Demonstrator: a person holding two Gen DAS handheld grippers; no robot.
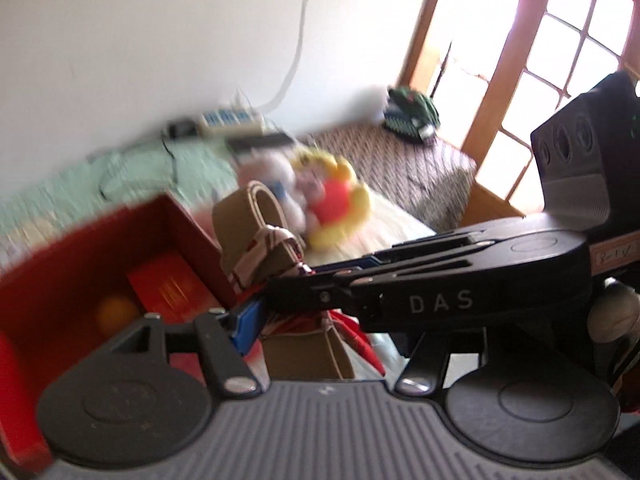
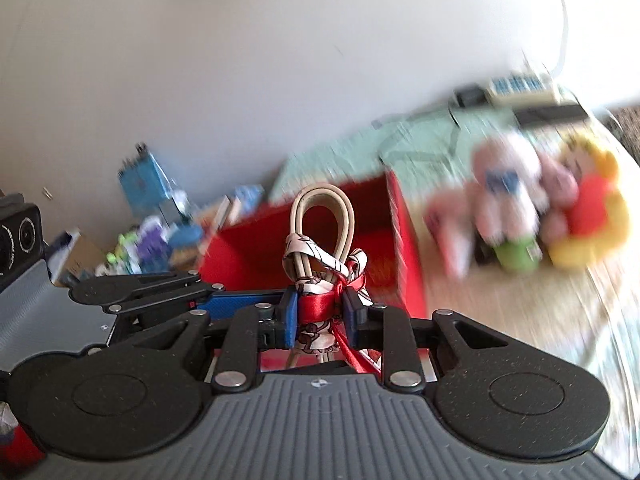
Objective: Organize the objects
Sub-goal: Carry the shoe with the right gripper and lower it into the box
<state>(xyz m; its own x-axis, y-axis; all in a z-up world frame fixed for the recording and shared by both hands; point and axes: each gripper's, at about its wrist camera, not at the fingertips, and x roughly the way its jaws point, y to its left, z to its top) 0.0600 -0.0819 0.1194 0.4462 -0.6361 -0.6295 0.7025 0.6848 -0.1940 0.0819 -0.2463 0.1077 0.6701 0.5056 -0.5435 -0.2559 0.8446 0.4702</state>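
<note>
White wall (image 1: 160,40), sunlit wood-framed window (image 1: 560,60)

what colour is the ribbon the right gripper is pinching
Shiny red ribbon, tied around the beige handle loop; clearest in the right wrist view.

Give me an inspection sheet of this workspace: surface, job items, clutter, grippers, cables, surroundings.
Surface: pale green cloth and a beige mat, blurred.
Job's things: open red box with a red packet and orange ball inside; beige bag handles tied with a patterned scarf and red ribbon.
Clutter: plush toys; small boxes and toys by the wall; green toy tank.
Grippers: right gripper shut on the ribbon-wrapped handles; left gripper beside the bag, grip unclear.
Cables: white cable running to a power strip.
Surroundings: white wall, wood-framed window.
</note>
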